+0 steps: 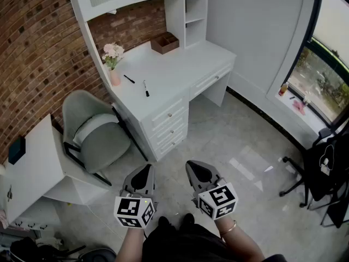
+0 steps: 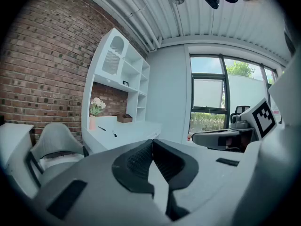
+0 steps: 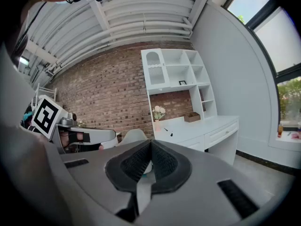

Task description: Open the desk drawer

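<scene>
The white desk (image 1: 163, 72) stands against the brick wall, some way ahead of me. A stack of three shut drawers (image 1: 168, 125) sits under its near end, and a wide shut drawer (image 1: 211, 80) lies under the far part. My left gripper (image 1: 144, 171) and right gripper (image 1: 197, 168) hover side by side over the floor, well short of the desk, both shut with nothing between the pads. In the left gripper view the left gripper (image 2: 152, 142) points toward the desk (image 2: 122, 128). In the right gripper view the right gripper (image 3: 151, 142) has the desk (image 3: 207, 128) ahead at the right.
A grey chair (image 1: 95, 132) stands left of the drawers, with a low white table (image 1: 32, 168) beside it. On the desk are a pink flower vase (image 1: 113, 64), two pens (image 1: 146, 89) and a brown box (image 1: 164, 42). A black office chair (image 1: 322, 171) stands by the window at the right.
</scene>
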